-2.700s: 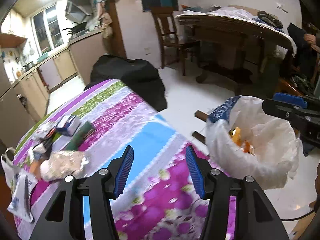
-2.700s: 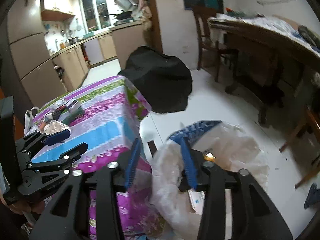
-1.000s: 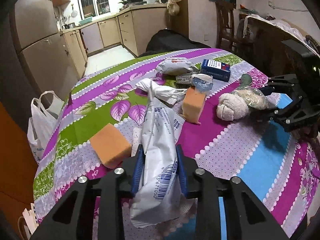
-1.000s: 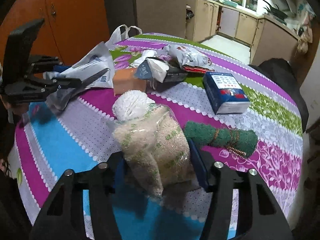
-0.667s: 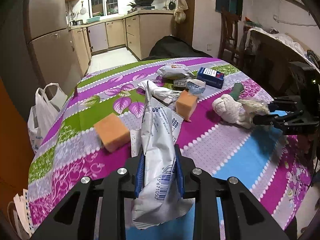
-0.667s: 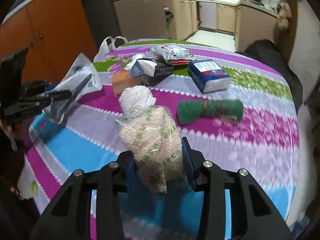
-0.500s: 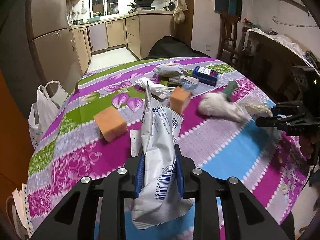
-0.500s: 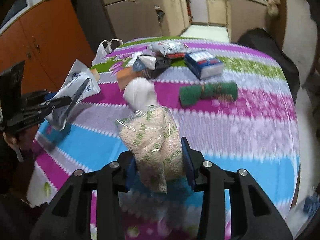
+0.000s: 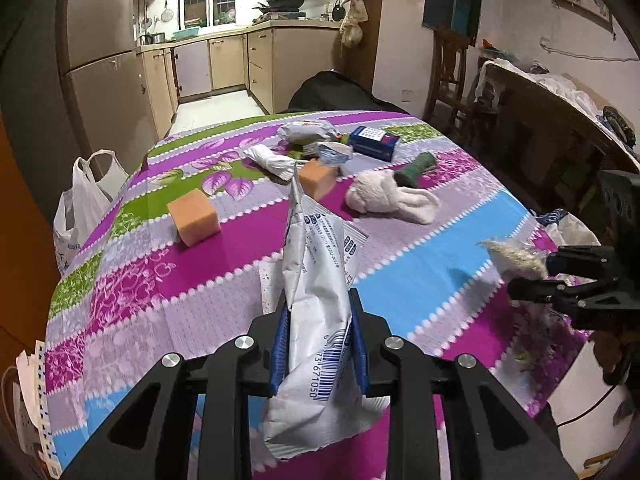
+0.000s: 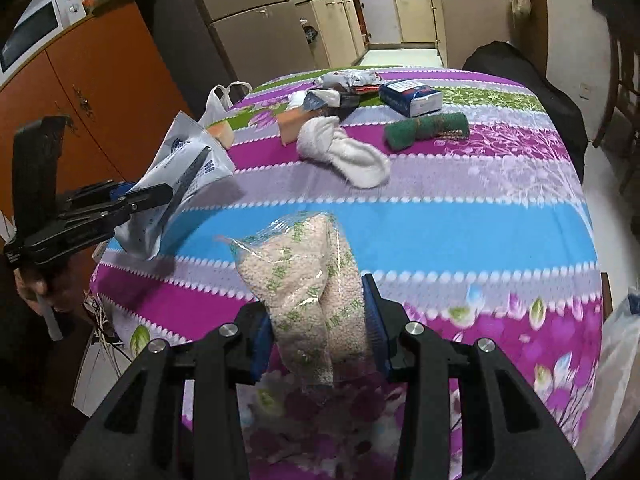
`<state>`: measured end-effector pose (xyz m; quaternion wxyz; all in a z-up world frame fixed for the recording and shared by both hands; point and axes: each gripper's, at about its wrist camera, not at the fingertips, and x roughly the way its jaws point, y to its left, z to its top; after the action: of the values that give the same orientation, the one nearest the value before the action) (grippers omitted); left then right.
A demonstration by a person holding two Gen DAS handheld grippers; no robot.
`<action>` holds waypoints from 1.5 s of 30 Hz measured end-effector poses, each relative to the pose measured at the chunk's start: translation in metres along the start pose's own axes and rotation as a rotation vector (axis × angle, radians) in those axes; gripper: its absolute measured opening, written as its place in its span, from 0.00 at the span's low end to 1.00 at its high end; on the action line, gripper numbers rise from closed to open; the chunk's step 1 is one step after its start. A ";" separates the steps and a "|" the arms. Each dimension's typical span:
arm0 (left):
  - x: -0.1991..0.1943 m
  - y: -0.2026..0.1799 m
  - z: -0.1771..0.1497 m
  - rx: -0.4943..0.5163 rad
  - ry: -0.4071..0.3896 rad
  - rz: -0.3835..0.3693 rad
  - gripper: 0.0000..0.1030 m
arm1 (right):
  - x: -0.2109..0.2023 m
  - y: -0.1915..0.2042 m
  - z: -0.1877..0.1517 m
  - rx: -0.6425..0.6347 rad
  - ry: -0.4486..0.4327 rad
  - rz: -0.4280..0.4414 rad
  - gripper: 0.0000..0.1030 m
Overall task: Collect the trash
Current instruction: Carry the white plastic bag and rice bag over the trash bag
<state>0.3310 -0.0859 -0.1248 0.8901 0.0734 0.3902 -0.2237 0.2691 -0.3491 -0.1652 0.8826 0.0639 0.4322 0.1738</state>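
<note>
Left gripper point(image 9: 317, 344) jaws clamp a white wrapper point(image 9: 316, 280); right gripper point(image 10: 318, 328) jaws pinch a grain-filled bag point(image 10: 308, 280) (both above the worktop point(image 10: 440, 216)).

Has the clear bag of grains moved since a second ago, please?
Yes. The clear bag of grains, clamped in the right gripper, was beside the white sock; now it is pulled back toward the table's near edge.

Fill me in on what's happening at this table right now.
A person is clearing trash with a gripper in each hand. The left gripper is shut on a crumpled white wrapper, held above the floral tablecloth. The right gripper is shut on a clear bag of grains. On the table lie two orange sponges, a white sock, a green scrubber, a blue box and more wrappers.
</note>
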 end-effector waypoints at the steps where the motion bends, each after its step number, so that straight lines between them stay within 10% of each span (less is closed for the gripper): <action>1: -0.003 -0.002 -0.001 -0.002 0.002 0.001 0.27 | -0.002 0.001 -0.001 0.006 -0.002 0.000 0.37; 18: -0.018 -0.092 0.051 0.150 -0.046 0.051 0.27 | -0.080 -0.027 0.009 0.146 -0.085 -0.066 0.37; 45: 0.015 -0.395 0.117 0.599 -0.163 -0.133 0.27 | -0.264 -0.187 -0.046 0.363 -0.069 -0.606 0.37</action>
<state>0.2376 -0.4780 -0.0382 0.8407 0.2883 0.2384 -0.3915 0.1308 -0.6201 -0.0470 0.8823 0.0945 0.4254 -0.1779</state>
